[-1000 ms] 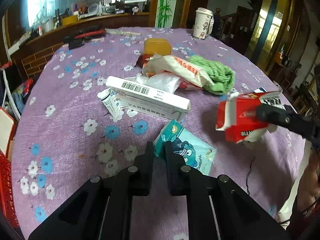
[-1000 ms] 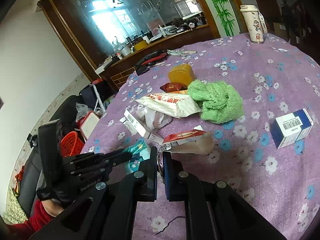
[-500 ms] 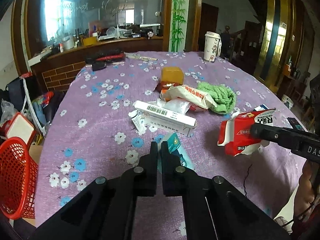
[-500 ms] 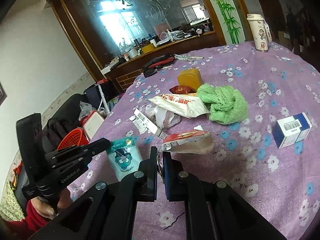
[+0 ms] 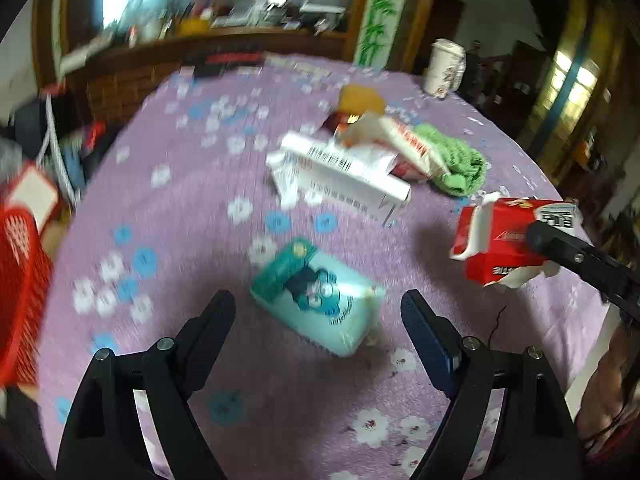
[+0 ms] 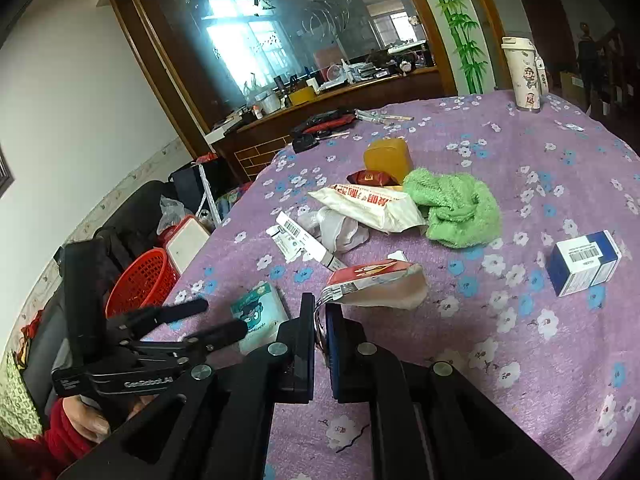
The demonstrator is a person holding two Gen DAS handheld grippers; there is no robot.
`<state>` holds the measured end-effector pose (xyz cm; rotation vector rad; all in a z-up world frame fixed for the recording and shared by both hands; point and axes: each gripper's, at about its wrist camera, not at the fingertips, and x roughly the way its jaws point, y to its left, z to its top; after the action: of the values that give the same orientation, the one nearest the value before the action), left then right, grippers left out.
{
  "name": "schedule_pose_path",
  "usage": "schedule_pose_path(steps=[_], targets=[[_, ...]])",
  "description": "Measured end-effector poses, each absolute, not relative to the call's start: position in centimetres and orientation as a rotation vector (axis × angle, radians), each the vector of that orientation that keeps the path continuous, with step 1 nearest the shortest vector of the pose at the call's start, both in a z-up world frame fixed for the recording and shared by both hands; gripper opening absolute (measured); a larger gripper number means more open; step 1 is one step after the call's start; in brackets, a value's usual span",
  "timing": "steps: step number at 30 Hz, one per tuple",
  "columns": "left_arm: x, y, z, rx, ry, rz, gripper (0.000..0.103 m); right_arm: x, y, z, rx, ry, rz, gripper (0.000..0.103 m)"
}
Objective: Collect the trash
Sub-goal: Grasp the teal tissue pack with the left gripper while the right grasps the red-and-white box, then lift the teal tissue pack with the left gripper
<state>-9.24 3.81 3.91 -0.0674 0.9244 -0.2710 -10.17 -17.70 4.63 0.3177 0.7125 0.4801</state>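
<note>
A teal tissue pack [image 5: 320, 300] lies on the purple flowered tablecloth [image 5: 180, 200]. My left gripper [image 5: 316, 300] hangs over it with its jaws opening, and the pads stand clear of the pack on both sides. The right wrist view shows the same pack [image 6: 258, 316] just beyond the left gripper [image 6: 218, 318]. My right gripper [image 6: 320, 306] is shut on a torn red carton [image 6: 372, 284]. That red carton [image 5: 500, 240] is held above the table at the right of the left wrist view.
A red basket [image 6: 142, 280] stands off the table's left edge. Mid-table lie a long white box [image 5: 344, 172], a white snack bag [image 6: 368, 204], a green cloth [image 6: 456, 208] and a yellow tub [image 6: 388, 156]. A blue-and-white box [image 6: 584, 262] sits right, a cup [image 6: 524, 76] far back.
The left gripper was shut on the teal pack and had it lifted; its jaws have now spread and the pack lies loose on the cloth. The right gripper kept still with the carton.
</note>
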Motion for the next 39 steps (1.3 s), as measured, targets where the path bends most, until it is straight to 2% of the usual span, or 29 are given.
schedule_pose_path(steps=[12,17,26,27,28,32,39], targets=[[-7.0,-0.4,1.4,0.025,0.979,-0.136,0.084,-10.6,-19.3,4.4,0.348,0.694,0.499,0.006],[-6.4,0.5,1.3,0.038,0.993,-0.152,0.056,-10.8,-19.4,4.1,0.349,0.701,0.516,0.006],[-4.8,2.8,1.3,0.021,1.001,-0.135,0.06,-10.5,-17.7,3.3,0.331,0.722,0.552,0.006],[-4.7,2.8,1.3,0.025,0.994,-0.133,0.059,-10.5,-17.5,3.3,0.327,0.724,0.553,0.006],[-4.7,2.8,1.3,0.026,0.987,-0.133,0.05,-10.5,-17.5,3.3,0.325,0.725,0.554,0.006],[-5.2,3.3,1.5,-0.006,0.972,-0.153,0.039,-10.7,-17.2,3.3,0.312,0.727,0.542,0.006],[-7.8,3.8,3.8,-0.009,0.865,-0.178,0.037,-11.0,-16.2,3.8,0.287,0.718,0.528,0.006]])
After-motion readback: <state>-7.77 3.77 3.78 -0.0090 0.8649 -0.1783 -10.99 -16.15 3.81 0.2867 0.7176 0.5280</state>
